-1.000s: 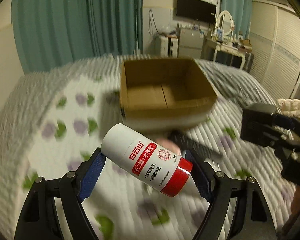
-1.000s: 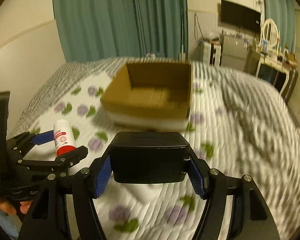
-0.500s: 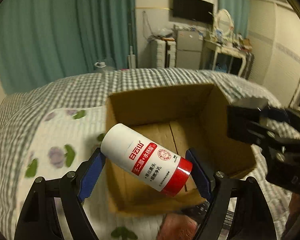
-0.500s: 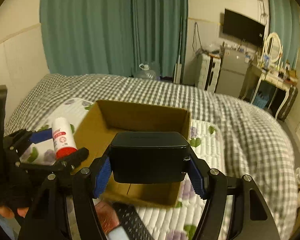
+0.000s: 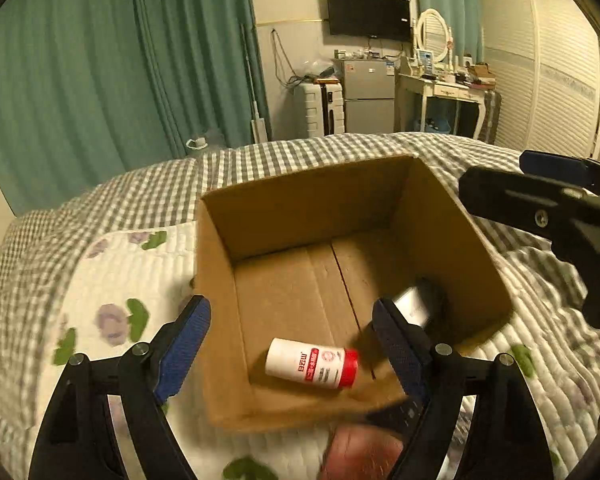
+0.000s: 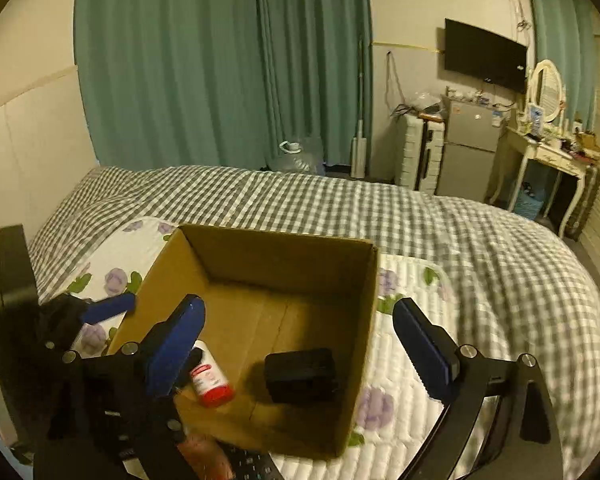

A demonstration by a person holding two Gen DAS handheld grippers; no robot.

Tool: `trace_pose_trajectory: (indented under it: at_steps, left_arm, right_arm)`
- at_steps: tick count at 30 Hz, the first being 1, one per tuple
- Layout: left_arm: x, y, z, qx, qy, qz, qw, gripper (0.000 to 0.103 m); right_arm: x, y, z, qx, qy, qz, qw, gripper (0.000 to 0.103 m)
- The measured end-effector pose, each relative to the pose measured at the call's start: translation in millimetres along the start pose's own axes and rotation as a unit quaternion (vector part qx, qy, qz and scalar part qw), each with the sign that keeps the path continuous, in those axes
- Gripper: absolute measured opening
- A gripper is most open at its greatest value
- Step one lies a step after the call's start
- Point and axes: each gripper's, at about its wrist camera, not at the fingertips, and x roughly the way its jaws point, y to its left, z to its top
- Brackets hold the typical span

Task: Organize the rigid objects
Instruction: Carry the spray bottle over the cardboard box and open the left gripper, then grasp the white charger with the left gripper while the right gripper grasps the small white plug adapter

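An open cardboard box (image 5: 216, 280) (image 6: 368, 300) stands on the bed. A white bottle with a red cap (image 5: 312, 363) (image 6: 210, 380) lies on its side on the box floor. A black rectangular block (image 6: 302, 374) sits on the floor beside it; in the left wrist view it shows blurred (image 5: 420, 312) behind a finger. My left gripper (image 5: 292, 340) is open and empty above the box's near left part. My right gripper (image 6: 300, 344) is open and empty above the box's near side; it also shows at the right of the left wrist view (image 5: 548, 208).
The bed has a grey checked cover (image 6: 460, 240) and a white flowered quilt (image 5: 112, 280). A dark remote-like object (image 6: 252, 464) and a pinkish object (image 5: 360, 456) lie just in front of the box. Green curtains, a fridge and a dressing table stand beyond the bed.
Both grippers moved over the box and opened. The bottle dropped from my left gripper and the black block from my right; both now lie in the box.
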Motion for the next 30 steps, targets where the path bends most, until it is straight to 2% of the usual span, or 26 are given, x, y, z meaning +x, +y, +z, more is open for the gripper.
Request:
trace_pose_trajectory:
  at_steps: [3,6,9,11,14,17,21,23,26,28,30]
  left_arm:
    - [-33.4,0.3,-3.9,0.008,-0.009,0.014,0.9998,0.085]
    - [-66.6,6.9,-16.5,-0.005,-0.013,0.011,0.9998,0.085]
    - [-92.0,13.4,-35.1,-0.021,-0.007,0.007,0.9997,0.085]
    - [-104.1,16.3,-48.9,-0.037,-0.005,0.007,0.9993,0.085]
    - [-117.2,13.8,-73.6,-0.04,-0.003,0.012,0.9991,0.086]
    - [-115.7,10.3,-99.9,-0.038,0.012,0.022,0.9989,0.086]
    - [-105.2,3.0,-130.7,-0.03,0.028,0.029,0.9987,0.086]
    - [-94.0,0.7,-141.2,-0.026,0.043,0.027,0.9983,0.086]
    - [-74.9,0.5,-155.6,-0.035,0.073,0.019,0.9965,0.085]
    - [-69.1,0.6,-161.4,-0.036,0.081,0.01,0.996,0.085]
    - [-64.3,-2.4,-165.4,-0.03,0.089,0.004,0.9956,0.086]
  right_arm:
    - [-33.2,4.4,-4.9,-0.006,0.0,-0.019,1.0,0.095]
    - [-72.2,11.6,-16.2,-0.015,0.003,-0.028,0.999,0.095]
    - [-97.3,22.4,-36.9,-0.023,0.016,-0.037,0.999,0.095]
    - [-107.6,30.6,-58.8,-0.022,0.036,-0.028,0.999,0.095]
    - [-109.2,46.5,-96.1,-0.023,0.063,-0.015,0.998,0.095]
    - [-91.5,64.5,-134.6,-0.037,0.106,0.004,0.994,0.095]
    - [-62.4,67.5,-170.8,-0.056,0.156,-0.027,0.986,0.095]
    - [-55.3,58.3,-177.0,-0.037,0.171,-0.022,0.984,0.094]
    - [-36.0,41.7,-185.4,0.007,0.202,-0.022,0.979,0.073]
    - [-24.6,36.2,-191.6,0.022,0.222,-0.013,0.975,0.055]
    - [-14.9,40.8,-193.2,0.021,0.229,0.015,0.973,0.048]
